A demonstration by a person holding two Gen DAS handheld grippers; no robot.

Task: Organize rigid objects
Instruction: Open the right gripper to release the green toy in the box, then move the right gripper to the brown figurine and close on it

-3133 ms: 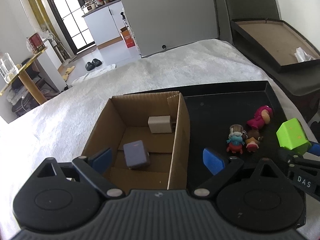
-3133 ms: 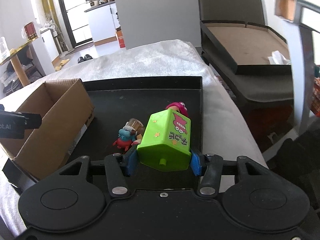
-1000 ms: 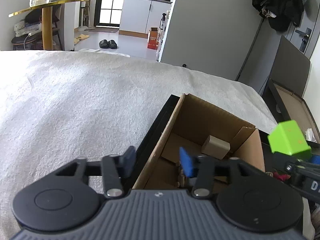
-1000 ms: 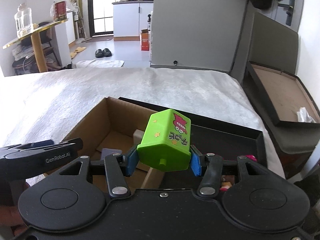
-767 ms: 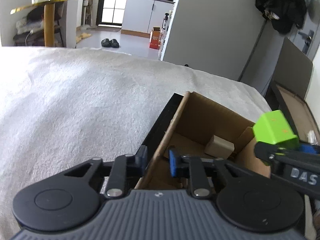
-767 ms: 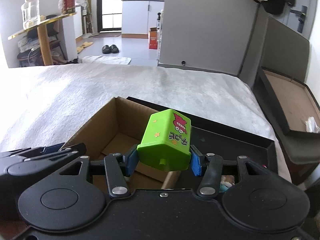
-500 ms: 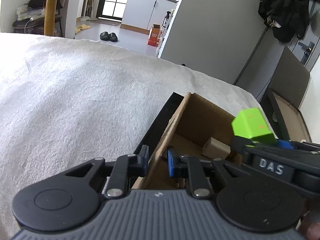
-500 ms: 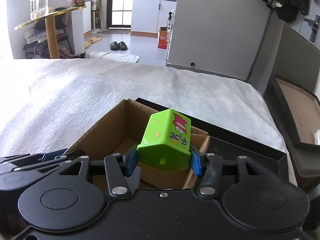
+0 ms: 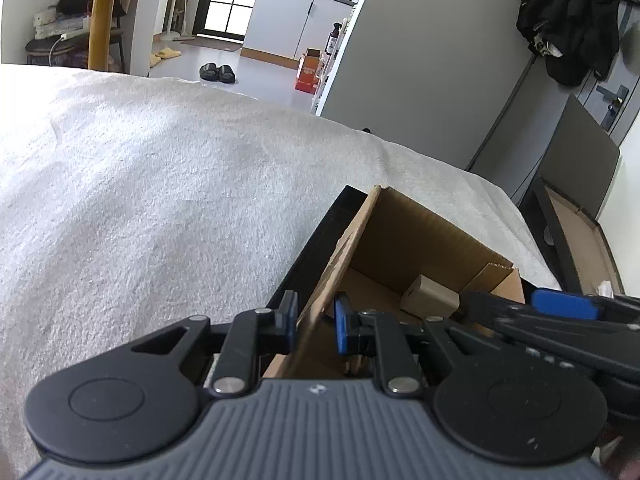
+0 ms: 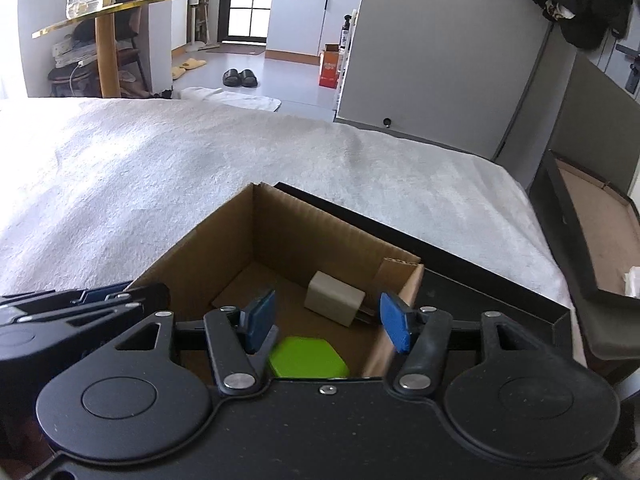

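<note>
An open cardboard box [image 10: 288, 224] stands on a black tray [image 10: 480, 276]. My left gripper [image 9: 315, 318] is shut on the box's left wall [image 9: 348, 240]; it also shows at the left edge of the right wrist view, left gripper [image 10: 80, 304]. My right gripper [image 10: 327, 322] hovers over the box and its jaws are opening, with nothing between them. Below them a green toy house [image 10: 308, 358] lies on the box floor, partly hidden by the gripper body. A beige block [image 10: 335, 304] lies further back in the box, beige block [image 9: 430, 300].
Box and tray rest on a white fluffy blanket [image 10: 160, 168]. At the right a black lid with a brown inside [image 10: 592, 220] stands off the blanket's edge. One blue pad of the right gripper [image 9: 564, 304] reaches over the box's right side.
The green toy house has left the right gripper's jaws and dropped into the box; those jaws stand wider. The left gripper closed on the box wall and has stayed there.
</note>
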